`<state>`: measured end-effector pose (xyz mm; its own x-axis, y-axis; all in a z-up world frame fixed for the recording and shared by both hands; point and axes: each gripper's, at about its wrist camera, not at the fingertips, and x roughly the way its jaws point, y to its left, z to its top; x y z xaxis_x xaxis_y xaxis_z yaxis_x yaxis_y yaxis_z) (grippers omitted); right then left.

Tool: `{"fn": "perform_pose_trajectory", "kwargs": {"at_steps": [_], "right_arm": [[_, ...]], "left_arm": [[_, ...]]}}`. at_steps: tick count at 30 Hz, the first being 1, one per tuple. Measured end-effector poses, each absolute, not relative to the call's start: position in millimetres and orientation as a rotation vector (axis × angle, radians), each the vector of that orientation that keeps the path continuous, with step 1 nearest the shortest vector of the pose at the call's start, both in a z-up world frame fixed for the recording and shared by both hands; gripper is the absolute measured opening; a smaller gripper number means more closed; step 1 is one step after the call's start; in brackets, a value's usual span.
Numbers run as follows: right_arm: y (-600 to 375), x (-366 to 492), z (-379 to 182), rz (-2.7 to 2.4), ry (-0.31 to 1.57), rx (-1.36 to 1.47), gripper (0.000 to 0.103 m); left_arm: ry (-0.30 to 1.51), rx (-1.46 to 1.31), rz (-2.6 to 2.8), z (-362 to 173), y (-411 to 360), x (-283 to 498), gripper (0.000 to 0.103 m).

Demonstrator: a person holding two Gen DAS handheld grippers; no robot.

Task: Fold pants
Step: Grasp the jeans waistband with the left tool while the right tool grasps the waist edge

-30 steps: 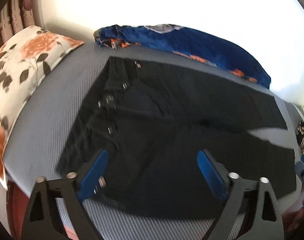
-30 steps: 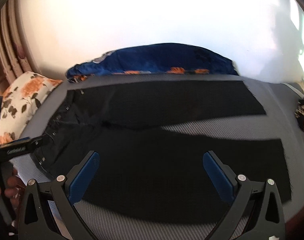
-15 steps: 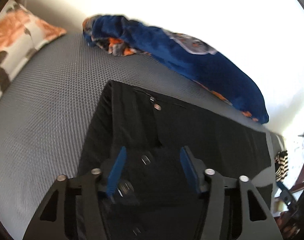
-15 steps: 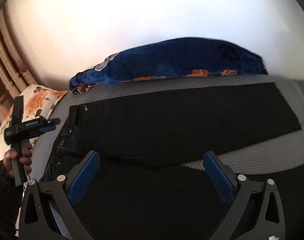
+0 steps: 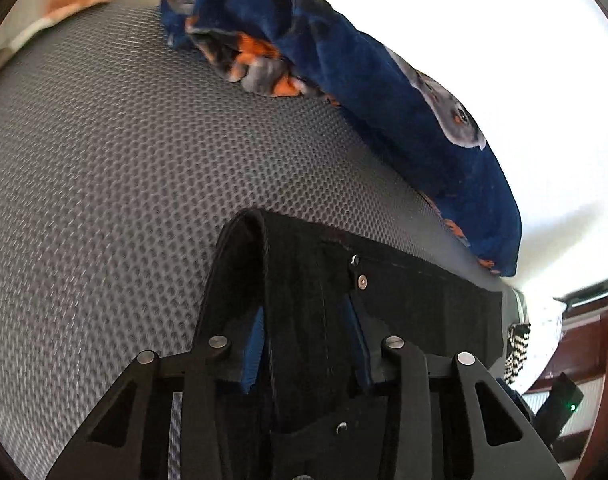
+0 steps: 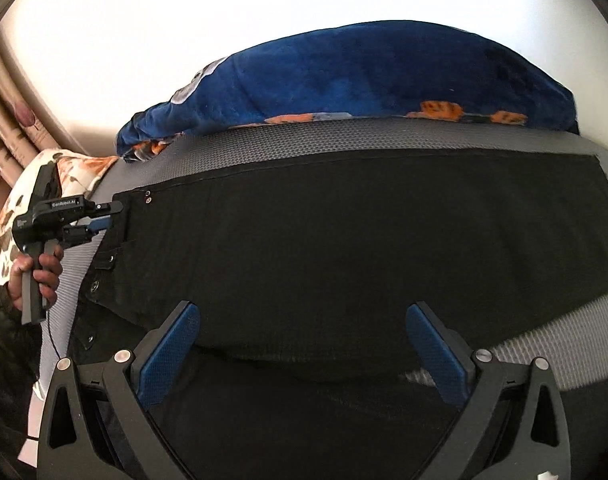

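Right wrist view takes in the whole scene: a bed (image 6: 383,136) with a grey mesh cover, and black pants (image 6: 343,248) laid flat across it, waistband to the left and legs running right. A blue blanket (image 6: 363,80) is bunched along the far edge, well clear of the pants, and a floral pillow (image 6: 64,168) sits at the left end.

The pants appear part-folded, one leg lying over the other, with a strip of bed cover showing at lower right where the edges do not meet.

The left gripper (image 5: 307,344) has its jaws drawn narrow on the waistband (image 5: 264,264) at the far corner, with cloth pinched between the blue pads; the edge curls up there. The right gripper (image 6: 300,356) stands wide, holding nothing, low over the mid-section of the pants.

Judgement: the step in hand is carrying the waistband corner to square the fold. To do it well, the left grip should catch both layers at the corner. The right gripper should take or press the cloth further along the same edge before any lift, so that the fabric travels evenly. Lift low, keeping the rivets (image 5: 361,280) and seams aligned.
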<state>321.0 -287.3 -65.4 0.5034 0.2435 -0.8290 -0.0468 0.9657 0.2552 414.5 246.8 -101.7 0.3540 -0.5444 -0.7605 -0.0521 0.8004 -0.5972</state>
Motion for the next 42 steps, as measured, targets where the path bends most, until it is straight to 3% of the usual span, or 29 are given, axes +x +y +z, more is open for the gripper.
{"fn": "perform_pose_trajectory", "kwargs": {"at_steps": [10,12,15,23,32,33,36,42], "right_arm": [[-268,356,-80,0.285,1.055,0.158,0.103],[-262,365,-80,0.322,1.06,0.118,0.103],[-255,383,-82,0.4,1.069,0.057,0.103],[-233,444,-79,0.649,1.105,-0.259,0.099],[-213,519,-80,0.874,1.193,-0.412,0.096],[-211,523,-84,0.897,1.214,-0.423,0.094],[-210,534,-95,0.96,1.284,-0.438,0.075],[-226,541,-113,0.976,1.359,-0.451,0.07]], "left_arm": [[1.137,-0.585,-0.404,-105,224,448,0.036],[1.132,-0.599,-0.371,-107,223,452,0.019],[1.096,-0.612,-0.36,-102,229,443,0.012],[0.913,-0.555,-0.465,-30,210,394,0.01],[0.864,-0.524,-0.494,3,212,352,0.01],[0.863,-0.525,-0.491,4,214,352,0.01],[0.862,-0.518,-0.481,4,218,344,0.01],[0.871,-0.514,-0.465,2,215,344,0.01]]}}
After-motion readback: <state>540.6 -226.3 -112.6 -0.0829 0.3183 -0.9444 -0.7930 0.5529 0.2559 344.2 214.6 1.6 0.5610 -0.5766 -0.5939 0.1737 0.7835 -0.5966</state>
